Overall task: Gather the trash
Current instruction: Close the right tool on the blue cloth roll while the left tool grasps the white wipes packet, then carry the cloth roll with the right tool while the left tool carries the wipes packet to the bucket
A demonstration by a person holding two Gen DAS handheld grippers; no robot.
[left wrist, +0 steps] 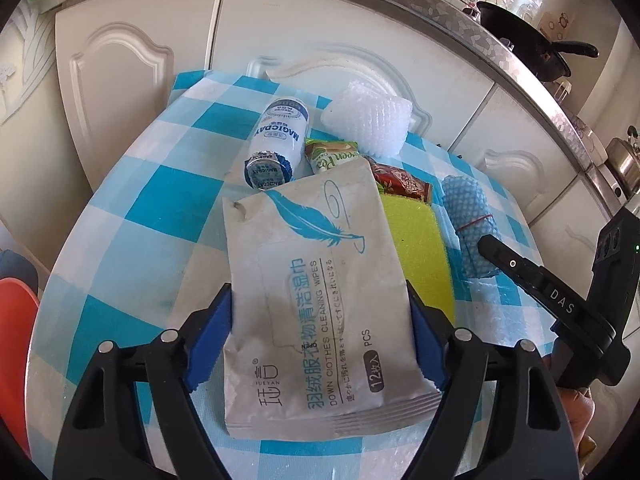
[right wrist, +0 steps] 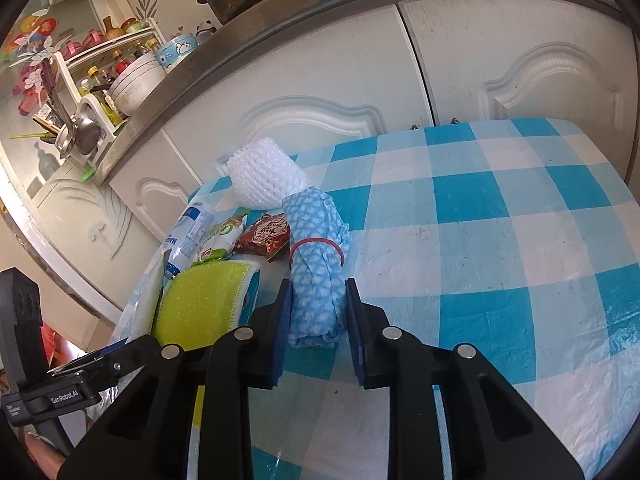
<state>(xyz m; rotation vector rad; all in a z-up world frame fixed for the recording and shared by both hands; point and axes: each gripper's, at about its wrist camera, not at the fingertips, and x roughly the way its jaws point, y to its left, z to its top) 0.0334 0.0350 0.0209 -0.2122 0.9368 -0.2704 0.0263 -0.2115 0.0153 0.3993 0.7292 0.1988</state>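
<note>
Both hands were at the grasping step of the clear-up, each tool closed onto a piece of litter on the checked tablecloth [right wrist: 500, 208]. The left gripper [left wrist: 320, 340] had its blue pads pressed against the two long edges of the wet-wipes packet [left wrist: 316, 292], clenching it across its width. The packet lay nearest the person, overlapping the near side of a yellow-green sponge [left wrist: 416, 240].

The right gripper [right wrist: 316, 332] had its jaws set tight either side of the near end of the blue cloth roll [right wrist: 316, 276], a red rubber band around its middle. The roll lay just beside the sponge, on its right. Past the sponge, towards the white cabinet doors [left wrist: 132, 56], sat the rest of the pile: a small white bottle [left wrist: 276, 136], a green snack wrapper [left wrist: 328, 156], a red sachet [left wrist: 400, 184] and a white foam net [left wrist: 368, 120].

Both tools pointed down at a slant from the near edge of the table. To my eye the next move called for a clean lift of both pieces without dragging the sponge along, then carrying them to a bin I could not see.
</note>
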